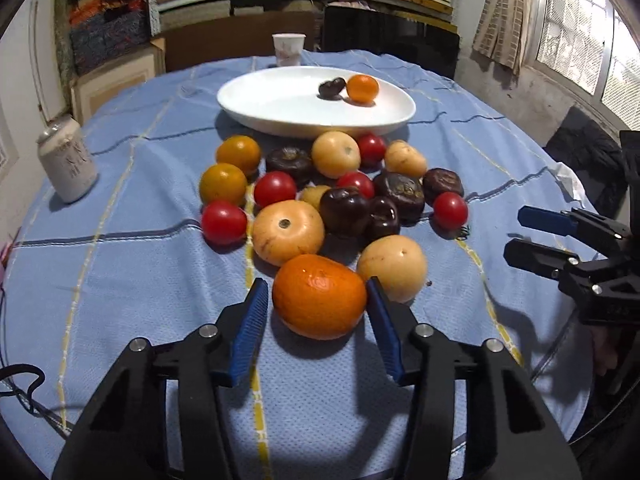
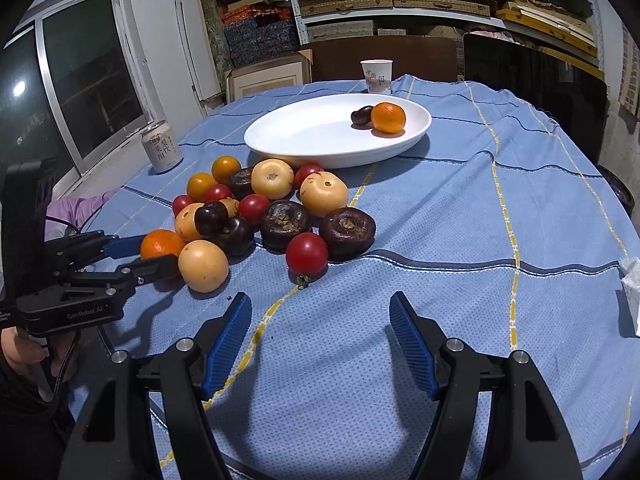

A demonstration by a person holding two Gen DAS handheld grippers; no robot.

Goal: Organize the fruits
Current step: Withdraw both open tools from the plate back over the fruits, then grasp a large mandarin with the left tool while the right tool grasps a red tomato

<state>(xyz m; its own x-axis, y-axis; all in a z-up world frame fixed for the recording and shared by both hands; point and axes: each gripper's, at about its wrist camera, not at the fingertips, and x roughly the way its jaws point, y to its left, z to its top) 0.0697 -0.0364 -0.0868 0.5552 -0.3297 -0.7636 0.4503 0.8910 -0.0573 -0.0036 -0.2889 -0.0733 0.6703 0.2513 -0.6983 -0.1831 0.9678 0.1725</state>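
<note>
My left gripper (image 1: pixel 317 284) is shut on a tangerine (image 1: pixel 320 298) that rests on the blue cloth at the near end of the fruit pile; its blue pads sit against both sides. From the right wrist view the same gripper (image 2: pixel 160 252) clasps that tangerine (image 2: pixel 160 244). Behind it lie several pale yellow fruits (image 1: pixel 288 232), red tomatoes (image 1: pixel 224 222), dark purple fruits (image 1: pixel 344 210) and small oranges (image 1: pixel 223 184). A white plate (image 1: pixel 280 120) farther back holds a tangerine (image 1: pixel 362 88) and one dark fruit (image 1: pixel 332 88). My right gripper (image 2: pixel 320 300) hovers open over bare cloth, nothing between its fingers.
A drink can (image 1: pixel 68 164) stands left of the pile and a paper cup (image 1: pixel 289 49) behind the plate. A crumpled tissue (image 2: pixel 632 280) lies at the right table edge. Shelves with boxes fill the back wall. A person's hand (image 2: pixel 24 352) holds the left gripper.
</note>
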